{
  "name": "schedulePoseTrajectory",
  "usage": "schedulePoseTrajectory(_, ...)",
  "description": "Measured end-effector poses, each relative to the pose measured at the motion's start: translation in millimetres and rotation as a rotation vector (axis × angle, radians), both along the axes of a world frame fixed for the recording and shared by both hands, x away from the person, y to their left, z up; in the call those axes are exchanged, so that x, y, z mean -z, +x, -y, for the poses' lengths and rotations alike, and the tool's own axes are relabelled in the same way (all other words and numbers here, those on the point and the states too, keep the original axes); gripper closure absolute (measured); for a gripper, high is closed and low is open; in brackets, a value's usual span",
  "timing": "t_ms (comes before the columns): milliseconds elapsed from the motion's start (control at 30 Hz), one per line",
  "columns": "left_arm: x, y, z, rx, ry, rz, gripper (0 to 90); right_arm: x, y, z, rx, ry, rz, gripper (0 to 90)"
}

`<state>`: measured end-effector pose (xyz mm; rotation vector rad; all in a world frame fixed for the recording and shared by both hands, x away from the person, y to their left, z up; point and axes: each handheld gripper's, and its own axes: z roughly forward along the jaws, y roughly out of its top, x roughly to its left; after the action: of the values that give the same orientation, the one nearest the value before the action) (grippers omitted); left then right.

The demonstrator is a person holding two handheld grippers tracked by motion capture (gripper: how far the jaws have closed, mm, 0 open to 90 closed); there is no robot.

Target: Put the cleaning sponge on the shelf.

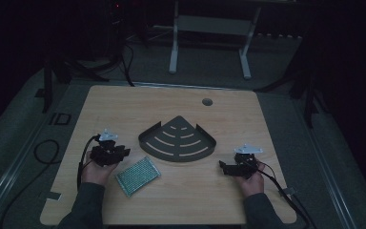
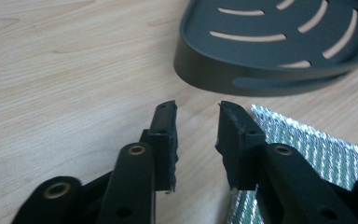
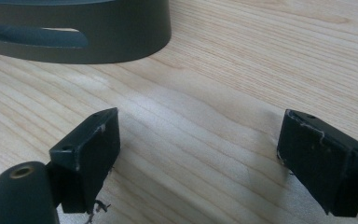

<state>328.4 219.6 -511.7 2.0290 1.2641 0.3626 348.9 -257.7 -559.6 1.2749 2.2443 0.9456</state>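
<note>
Wooden tabletop (image 1: 124, 107), dim room: left hand-held gripper (image 2: 196, 114) half spread beside sponge (image 1: 137, 175) (soft, light, probably best pinched at an edge); right hand-held gripper (image 3: 200, 135) wide apart, empty.

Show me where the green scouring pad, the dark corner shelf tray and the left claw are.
green scouring pad (image 1: 138, 176): high view, middle of its top face.
dark corner shelf tray (image 1: 148, 140): high view, its left rim.
left claw (image 2: 196, 109): left gripper view, midway between its fingertips.
</note>
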Motion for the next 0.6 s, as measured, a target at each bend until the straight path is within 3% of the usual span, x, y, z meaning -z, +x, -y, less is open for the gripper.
schedulePoseTrajectory(67, -0.7, -3.4, 1.8, 0.007, 0.023, -0.004, 73.2, 0.0, 0.0, 0.0, 0.000, 0.000, 0.000, 12.7)
schedulePoseTrajectory(333, 2.6, -6.6, 2.0, 0.055, 0.035, -0.041, 89.4, 0.0, 0.0, 0.0, 0.000, 0.000, 0.000, 12.7)
schedulePoseTrajectory(600, 5.0, -9.7, 5.1, 0.079, 0.057, -0.064, 89.7, 0.0, 0.0, 0.0, 0.000, 0.000, 0.000, 12.7)
